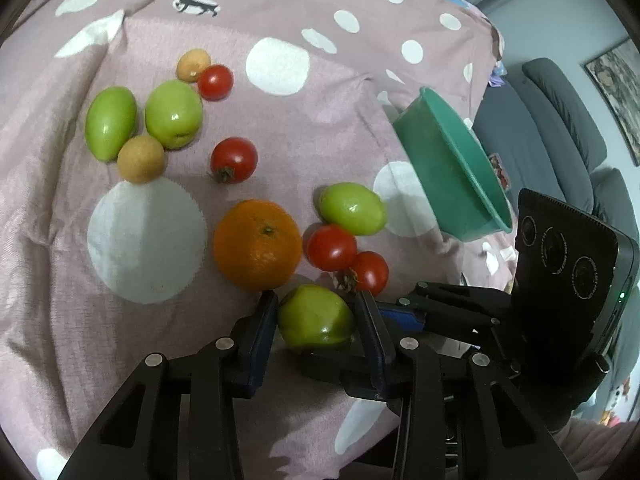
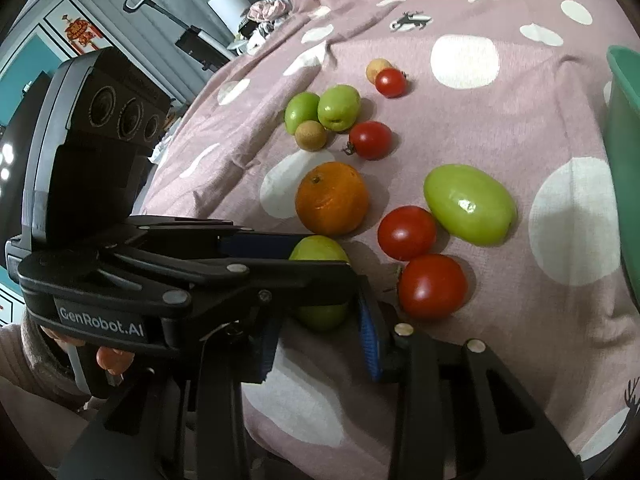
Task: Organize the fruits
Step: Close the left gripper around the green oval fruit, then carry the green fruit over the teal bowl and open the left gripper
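**Green fruit between the left fingers, bowl tipped at the right**

I see my left gripper (image 1: 316,320) with its fingers set either side of a smooth, glossy green fruit (image 1: 314,316); the blue-faced pads (image 1: 262,332) touch or nearly touch its flanks, so I read this as a pinch on the fruit. It lies on the cloth just this side of the orange (image 1: 257,244), whose skin is dimpled and matte, stem scar facing up.

From the right wrist camera, my right gripper (image 2: 320,340) has its fingers spread, with only cloth between them. The left gripper (image 2: 224,276) crosses that view from the left, partly covering the same green fruit (image 2: 316,248).

The surface is a soft, wrinkled mauve cloth (image 1: 340,80) with white dots. On it lie an oval green fruit (image 1: 353,209), its long axis running left-right in the left view, beside two shiny round cherry tomatoes (image 1: 331,247) that touch one another. Farther off are two more green fruits (image 1: 173,114), one of them elongated with its long axis roughly upright in frame, two rough tan longans (image 1: 141,159) and two more tomatoes (image 1: 234,159).

A teal plastic bowl (image 1: 452,168), smooth-walled, is seen tilted at the cloth's right side, its mouth facing right, away from the fruit.
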A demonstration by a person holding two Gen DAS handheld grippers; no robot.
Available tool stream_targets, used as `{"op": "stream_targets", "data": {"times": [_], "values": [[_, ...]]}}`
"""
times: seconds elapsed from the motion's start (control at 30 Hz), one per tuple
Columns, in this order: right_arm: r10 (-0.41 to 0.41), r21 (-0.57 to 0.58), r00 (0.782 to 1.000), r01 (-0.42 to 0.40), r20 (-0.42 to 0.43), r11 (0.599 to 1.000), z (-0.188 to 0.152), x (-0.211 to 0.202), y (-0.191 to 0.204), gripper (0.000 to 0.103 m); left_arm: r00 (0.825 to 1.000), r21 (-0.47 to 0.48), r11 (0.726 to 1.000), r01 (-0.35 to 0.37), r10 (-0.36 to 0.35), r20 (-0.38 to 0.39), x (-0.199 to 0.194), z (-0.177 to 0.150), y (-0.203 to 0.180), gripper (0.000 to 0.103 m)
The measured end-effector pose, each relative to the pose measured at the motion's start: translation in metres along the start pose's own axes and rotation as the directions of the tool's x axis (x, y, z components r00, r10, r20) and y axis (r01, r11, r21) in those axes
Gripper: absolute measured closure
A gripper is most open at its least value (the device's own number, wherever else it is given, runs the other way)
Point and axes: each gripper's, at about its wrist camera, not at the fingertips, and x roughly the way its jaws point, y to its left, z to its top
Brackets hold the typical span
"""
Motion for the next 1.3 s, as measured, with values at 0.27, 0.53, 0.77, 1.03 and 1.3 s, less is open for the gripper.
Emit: {"op": "stream_targets", "data": {"times": [0.27,0.53,0.77,1.03,1.3], "values": [[-0.016,-0.027,0.989,0.02,0.147,0.999,0.009,-0.048,0.001,0.068,0.996,0.115,0.993,0.001,-0.011,0.084,-0.021,0.021,-0.044,0.063],[-0.1,0.005,0.946,0.103,0.309,0.995,0.017,-0.103,-0.027,0.068,0.992,0.253,0.967,0.025,-0.054,0.11,-0.01,0.063,-0.105,0.063],[-0.179,0.11,0.9,0.147,0.397,0.983,0.01,-0.144,-0.07,0.068,0.993,0.344,0.935,0.083,-0.108,0.054,0.027,0.097,-0.153,0.063],[-0.226,0.212,0.9,0.154,0.374,0.965,-0.002,-0.151,-0.11,0.067,0.995,0.369,0.924,0.098,-0.092,-0.033,0.073,0.106,-0.173,0.063],[-0.239,0.268,0.902,0.145,0.36,0.952,-0.003,-0.144,-0.121,0.052,0.998,0.352,0.934,0.063,-0.059,-0.021,0.073,0.103,-0.169,0.03]]}}
